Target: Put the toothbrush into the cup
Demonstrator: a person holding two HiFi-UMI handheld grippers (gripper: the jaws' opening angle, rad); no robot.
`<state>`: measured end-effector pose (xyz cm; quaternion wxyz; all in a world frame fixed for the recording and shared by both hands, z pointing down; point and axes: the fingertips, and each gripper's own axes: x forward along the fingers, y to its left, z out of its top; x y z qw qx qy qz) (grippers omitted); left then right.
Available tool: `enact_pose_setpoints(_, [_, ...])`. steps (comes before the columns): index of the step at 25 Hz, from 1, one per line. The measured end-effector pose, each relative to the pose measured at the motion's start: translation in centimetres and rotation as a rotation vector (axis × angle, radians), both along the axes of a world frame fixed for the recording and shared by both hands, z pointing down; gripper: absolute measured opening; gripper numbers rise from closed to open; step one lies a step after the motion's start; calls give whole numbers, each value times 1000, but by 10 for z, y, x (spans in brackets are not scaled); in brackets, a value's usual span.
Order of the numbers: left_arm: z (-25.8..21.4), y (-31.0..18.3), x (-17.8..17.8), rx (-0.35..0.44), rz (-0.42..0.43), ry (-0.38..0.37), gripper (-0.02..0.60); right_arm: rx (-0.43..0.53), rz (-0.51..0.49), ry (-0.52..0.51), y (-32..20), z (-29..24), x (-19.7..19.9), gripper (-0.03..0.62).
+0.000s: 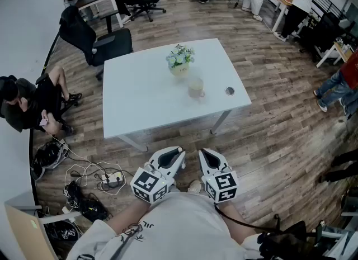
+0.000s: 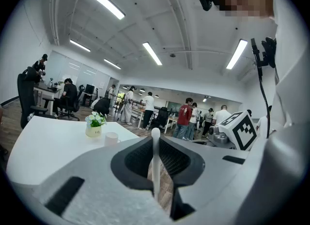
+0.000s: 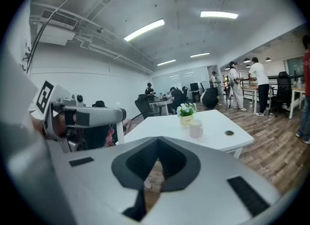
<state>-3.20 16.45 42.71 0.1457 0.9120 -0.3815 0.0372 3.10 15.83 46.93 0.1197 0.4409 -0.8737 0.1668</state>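
A white toothbrush point(image 2: 155, 157) stands upright between the jaws of my left gripper point(image 2: 155, 142), which is shut on it. The cup point(image 1: 196, 88), pale and small, stands on the white table point(image 1: 140, 99) just in front of a flower pot point(image 1: 180, 60). Both grippers hang close to my body, short of the table's near edge. The left gripper point(image 1: 177, 155) and right gripper point(image 1: 205, 154) are side by side. My right gripper point(image 3: 157, 142) is shut with nothing in it. From it the cup point(image 3: 195, 128) shows ahead on the table.
A round grommet hole point(image 1: 229, 90) lies right of the cup. Black office chairs point(image 1: 95, 38) stand at the table's far left. Cables and bags point(image 1: 84, 189) lie on the wood floor to my left. A person point(image 1: 28, 105) sits at left; others stand far off.
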Motion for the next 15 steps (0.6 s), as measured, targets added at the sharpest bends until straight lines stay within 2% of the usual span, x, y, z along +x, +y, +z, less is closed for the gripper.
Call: enact_pose_setpoints(15, [0,2,-6,-2,0,9,50,7,-6,15,4,0,-7,18])
